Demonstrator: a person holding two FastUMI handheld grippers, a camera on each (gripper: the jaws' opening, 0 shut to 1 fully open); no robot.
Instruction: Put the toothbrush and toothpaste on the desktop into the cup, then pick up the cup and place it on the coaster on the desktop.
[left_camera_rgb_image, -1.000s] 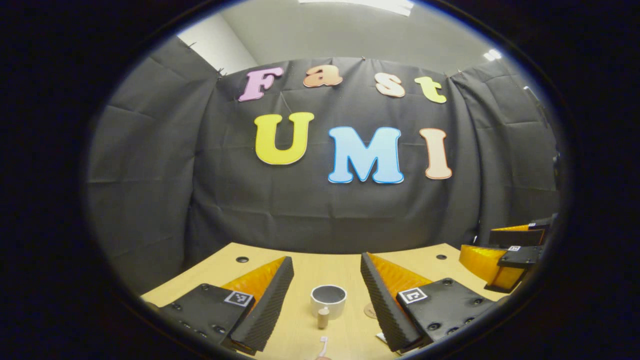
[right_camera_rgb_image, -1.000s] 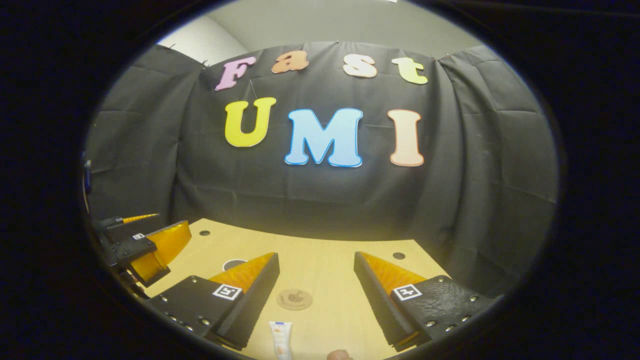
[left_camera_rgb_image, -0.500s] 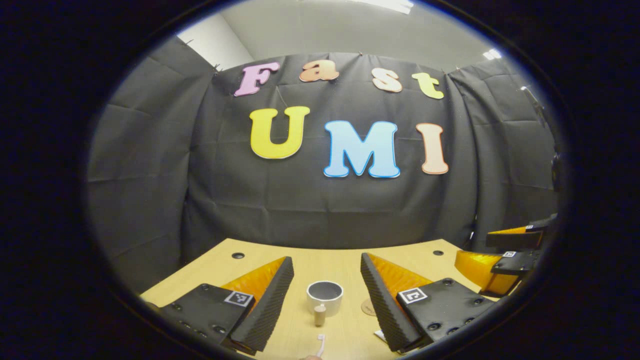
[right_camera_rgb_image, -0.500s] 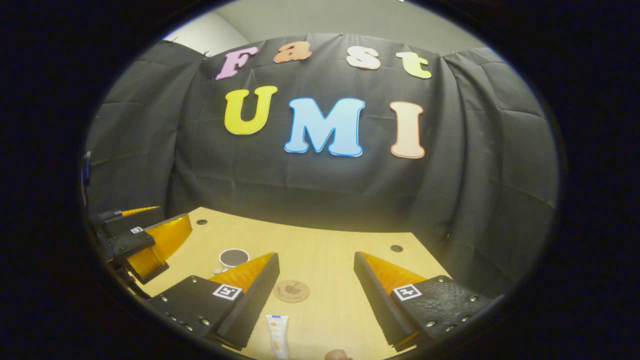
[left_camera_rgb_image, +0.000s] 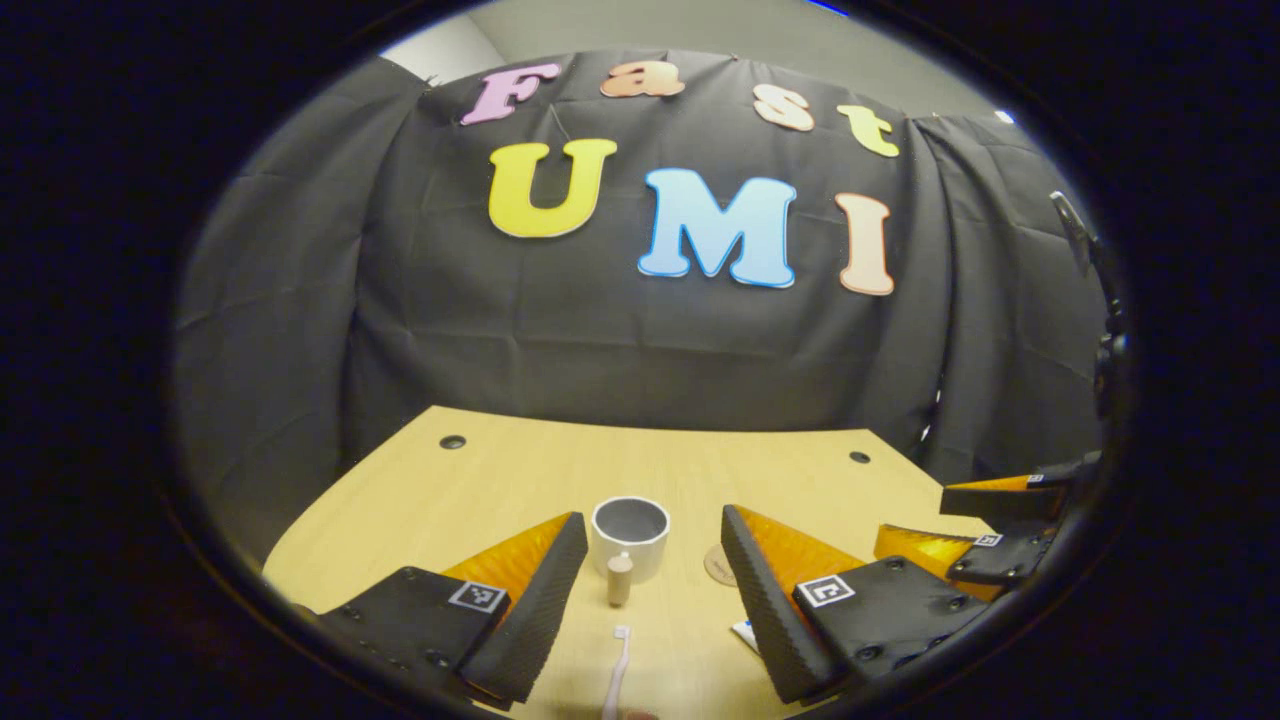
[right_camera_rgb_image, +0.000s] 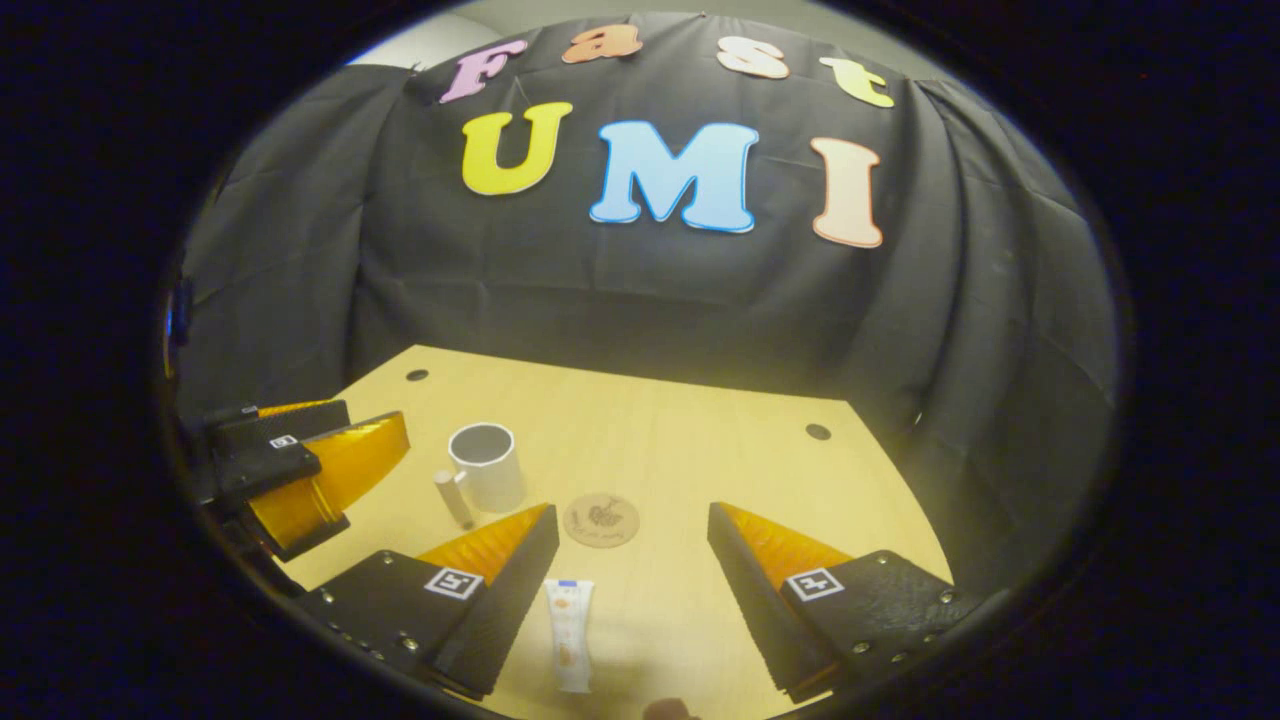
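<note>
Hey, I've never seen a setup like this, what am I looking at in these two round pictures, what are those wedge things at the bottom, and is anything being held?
Each round picture comes from a fisheye camera riding on a tool a person carries, one in each hand. The wedges at the bottom are that tool's two fingers.

In the left gripper view, the left hand-held gripper is open and empty. On the wooden desktop between its fingers stand a white cup with a small pale handle facing the camera, and nearer, a toothbrush lying flat. The other tool shows at the right edge.

In the right gripper view, the right hand-held gripper is also open and empty. A toothpaste tube lies between its fingers, with a round coaster just beyond. The cup stands further left.

Nothing is held yet.
</note>
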